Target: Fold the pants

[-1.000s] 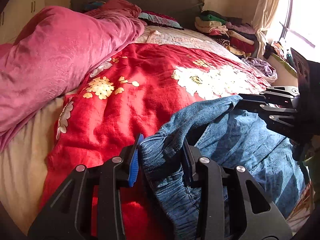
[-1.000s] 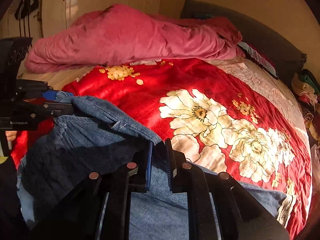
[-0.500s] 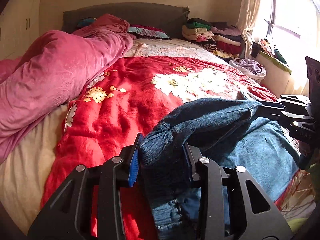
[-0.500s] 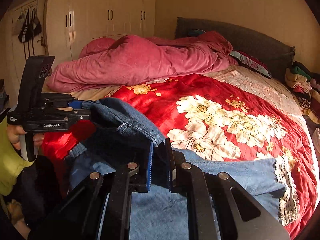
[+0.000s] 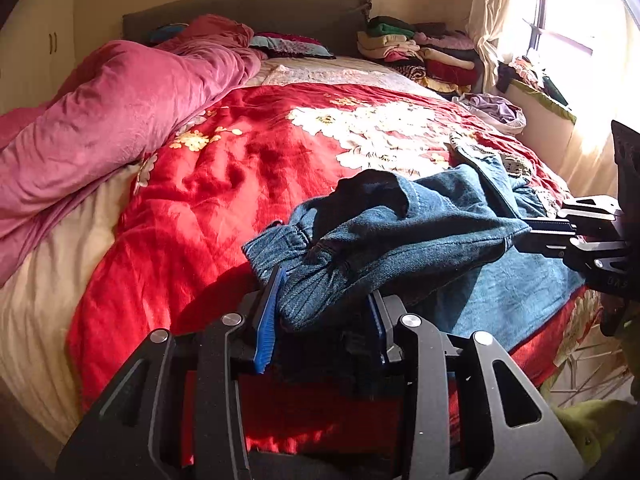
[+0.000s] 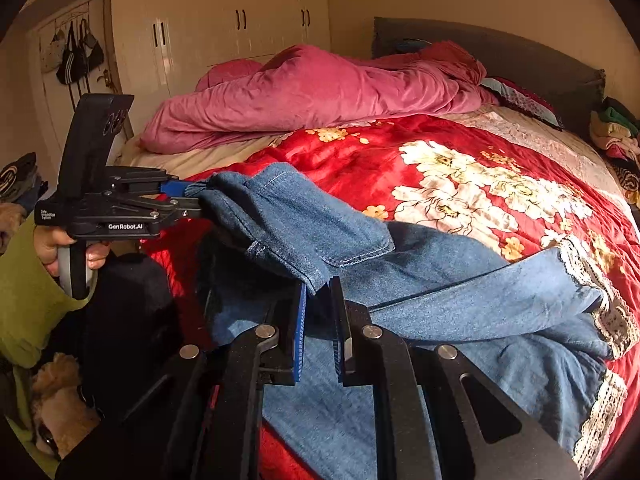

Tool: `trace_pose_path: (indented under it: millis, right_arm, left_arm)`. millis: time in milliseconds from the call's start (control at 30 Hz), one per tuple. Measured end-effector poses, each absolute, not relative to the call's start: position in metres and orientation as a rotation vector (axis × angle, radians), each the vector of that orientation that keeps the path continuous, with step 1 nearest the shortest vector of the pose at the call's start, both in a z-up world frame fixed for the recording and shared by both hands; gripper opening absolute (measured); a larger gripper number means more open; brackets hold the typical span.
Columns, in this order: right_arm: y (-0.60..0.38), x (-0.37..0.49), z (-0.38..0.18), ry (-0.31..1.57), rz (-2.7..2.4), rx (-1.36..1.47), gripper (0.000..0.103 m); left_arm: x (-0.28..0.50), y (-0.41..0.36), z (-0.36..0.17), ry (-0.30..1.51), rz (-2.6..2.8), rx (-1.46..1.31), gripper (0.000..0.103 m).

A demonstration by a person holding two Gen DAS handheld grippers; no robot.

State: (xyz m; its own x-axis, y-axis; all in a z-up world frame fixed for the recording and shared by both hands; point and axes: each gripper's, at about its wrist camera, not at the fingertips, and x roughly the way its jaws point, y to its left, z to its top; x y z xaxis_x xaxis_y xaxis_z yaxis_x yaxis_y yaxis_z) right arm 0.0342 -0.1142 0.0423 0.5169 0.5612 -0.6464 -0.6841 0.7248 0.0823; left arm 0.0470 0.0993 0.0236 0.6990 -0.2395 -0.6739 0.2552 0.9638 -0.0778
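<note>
Your left gripper [image 5: 324, 312] and right gripper [image 6: 320, 320] both clamp the soft, heavy jeans [image 6: 440, 300] waistband; hold there, legs trailing toward 3 o'clock.

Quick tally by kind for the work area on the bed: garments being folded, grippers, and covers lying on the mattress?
Denim pants: 1
Grippers: 2, the left gripper and the right gripper, each shut on the waist end
Bed covers: 2, the red floral blanket and the pink quilt
Total: 5
</note>
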Motion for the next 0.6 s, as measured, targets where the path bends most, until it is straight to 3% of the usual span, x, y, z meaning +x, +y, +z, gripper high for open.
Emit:
trace_pose_path:
  millis: [367,600]
  right_arm:
    - [-0.095,0.006,-0.003,0.79,0.792,-0.221,0.011]
    - [-0.097,0.0,-0.001,0.799,0.818,-0.216,0.011]
  left_arm:
    - [0.035,0.111,-0.001,0.863,-0.205,-0.009,0.047]
    - [0.019,0.125,0.005,0.864,-0.174,-0.029,0.048]
